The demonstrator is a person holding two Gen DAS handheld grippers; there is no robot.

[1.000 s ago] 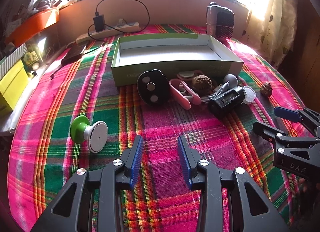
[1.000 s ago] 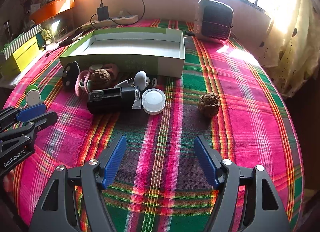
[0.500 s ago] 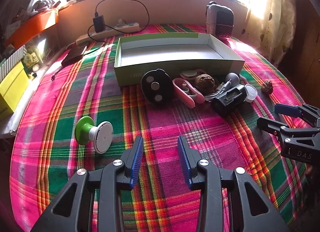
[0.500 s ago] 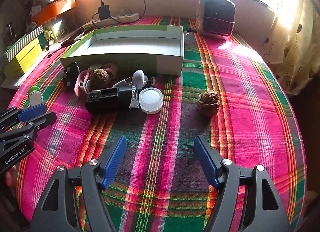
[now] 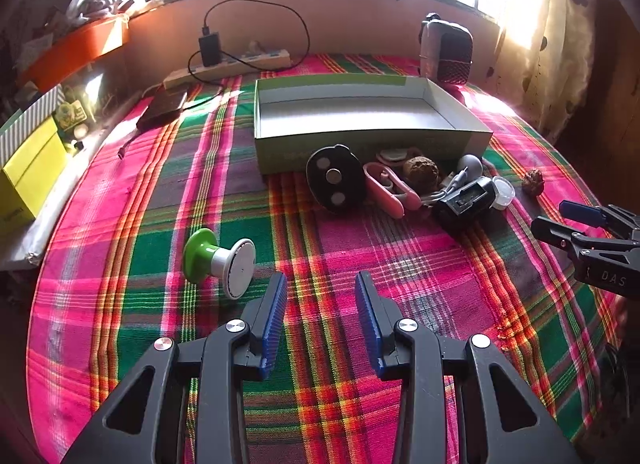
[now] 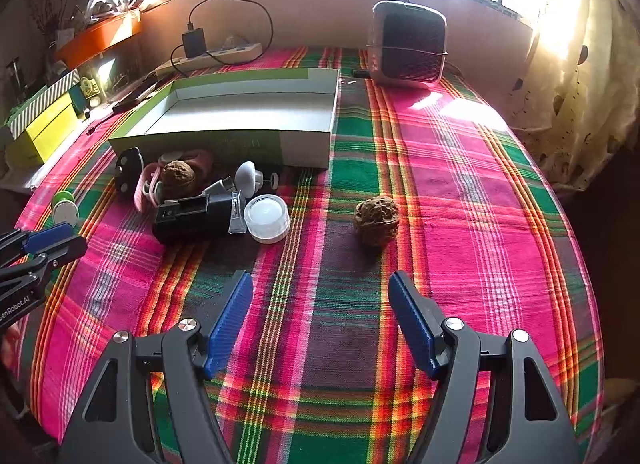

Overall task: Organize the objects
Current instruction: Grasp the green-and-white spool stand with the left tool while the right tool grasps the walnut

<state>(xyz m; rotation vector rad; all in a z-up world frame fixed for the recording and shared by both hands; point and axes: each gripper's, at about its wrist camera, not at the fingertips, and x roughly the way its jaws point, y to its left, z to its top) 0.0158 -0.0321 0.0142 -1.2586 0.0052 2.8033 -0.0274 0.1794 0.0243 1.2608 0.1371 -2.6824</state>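
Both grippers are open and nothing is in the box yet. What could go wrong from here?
The green-and-white knob lies on its side apart from the rest, so a nudge from the left gripper may roll it. The pile before the box is tightly packed, so grasping one item could drag its neighbours. The lone walnut looks round and may slip from the right gripper.

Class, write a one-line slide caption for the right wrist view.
Open right gripper hovers over plaid tablecloth, facing a lone walnut beside clutter before an empty green box.
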